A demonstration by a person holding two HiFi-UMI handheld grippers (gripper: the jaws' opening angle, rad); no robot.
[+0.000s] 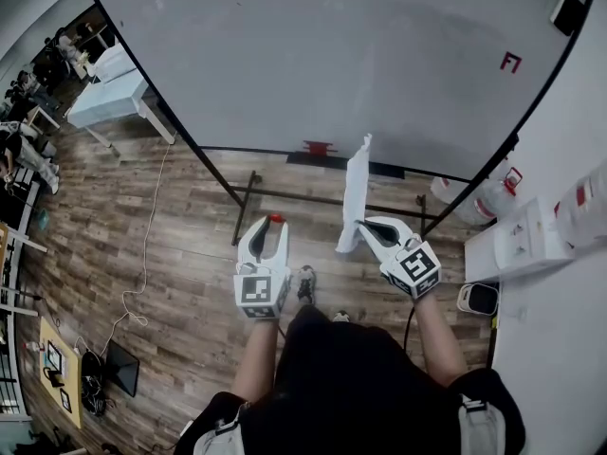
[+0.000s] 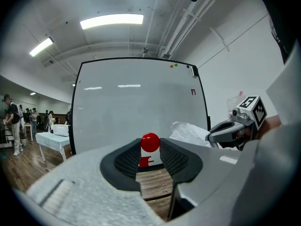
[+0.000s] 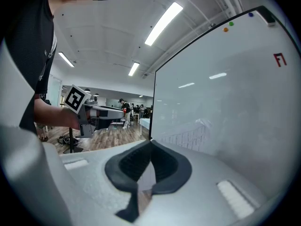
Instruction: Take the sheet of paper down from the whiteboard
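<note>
Evidently unpinned, the sheet of paper (image 1: 357, 188) is clamped in the right hand-held gripper (image 1: 363, 227).
The red magnet (image 1: 276, 218) is held clear at nine o'clock by the left hand-held gripper (image 1: 268, 226).

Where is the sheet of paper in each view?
Head view: centre, sheet of paper standing out of the right gripper's shut jaws.
Left gripper view: right of centre, crumpled white, beside the right gripper.
Right gripper view: pinched between the jaws, spreading right.
Shared landmark: red mark near the whiteboard's corner.

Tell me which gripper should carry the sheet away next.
Right: the right gripper is shut on the sheet of paper, while the left gripper is occupied holding a red magnet.
</note>
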